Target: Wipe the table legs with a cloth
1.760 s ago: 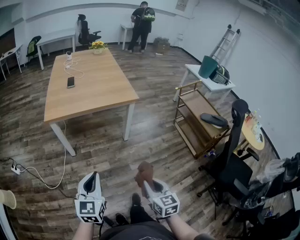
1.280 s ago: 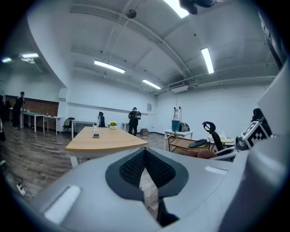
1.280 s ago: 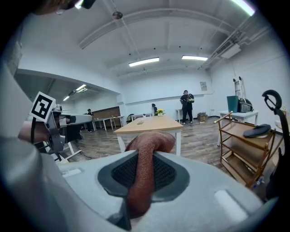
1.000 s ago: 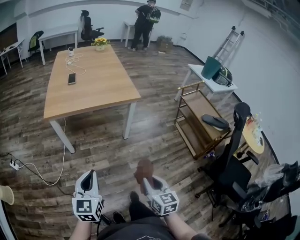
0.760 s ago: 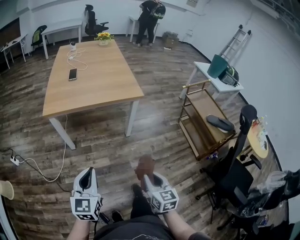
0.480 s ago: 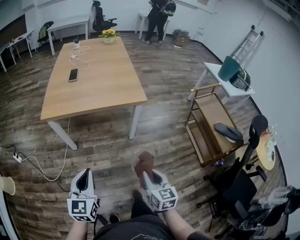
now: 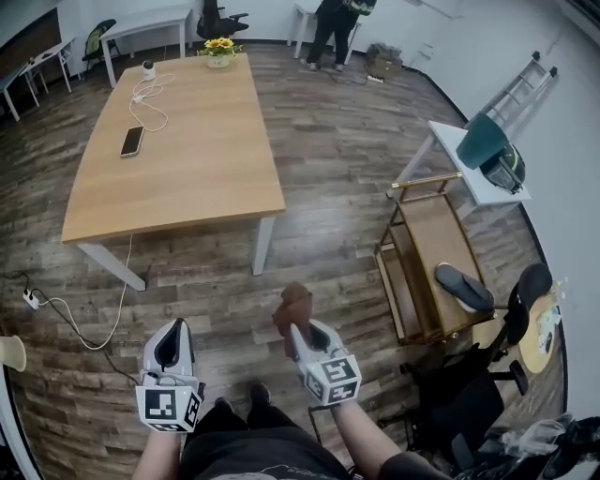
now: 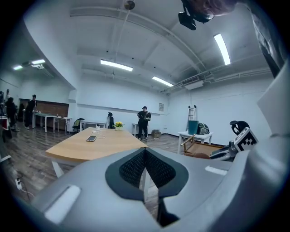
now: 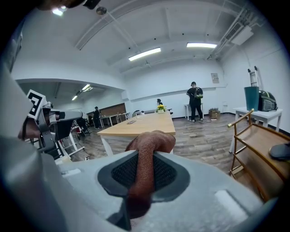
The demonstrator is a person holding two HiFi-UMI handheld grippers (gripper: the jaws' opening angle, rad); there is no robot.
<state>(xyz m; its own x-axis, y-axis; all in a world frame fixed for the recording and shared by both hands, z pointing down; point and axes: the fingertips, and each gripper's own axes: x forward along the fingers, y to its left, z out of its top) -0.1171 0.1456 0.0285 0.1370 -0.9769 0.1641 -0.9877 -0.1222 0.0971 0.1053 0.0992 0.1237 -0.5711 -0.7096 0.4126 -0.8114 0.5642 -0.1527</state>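
A long wooden table (image 7: 178, 159) on white legs stands ahead; its near right leg (image 7: 263, 246) and near left leg (image 7: 111, 265) show in the head view. My right gripper (image 7: 298, 328) is shut on a brown cloth (image 7: 294, 305), held above the floor short of the right leg. In the right gripper view the cloth (image 9: 147, 156) bulges up between the jaws, the table (image 9: 142, 127) beyond it. My left gripper (image 7: 172, 345) hangs lower left, jaws closed together with nothing between them; in its own view (image 8: 145, 170) the pads meet.
A phone (image 7: 131, 141), white cable and flower pot (image 7: 219, 49) lie on the table. A power strip (image 7: 32, 300) and cord trail on the floor at left. A gold shelf cart (image 7: 427, 272) and black office chair (image 7: 487, 356) stand at right. A person (image 7: 336, 23) stands far off.
The view has advanced toward the table, which now lies closer and larger. Both grippers keep their pose, the right still holding the cloth.
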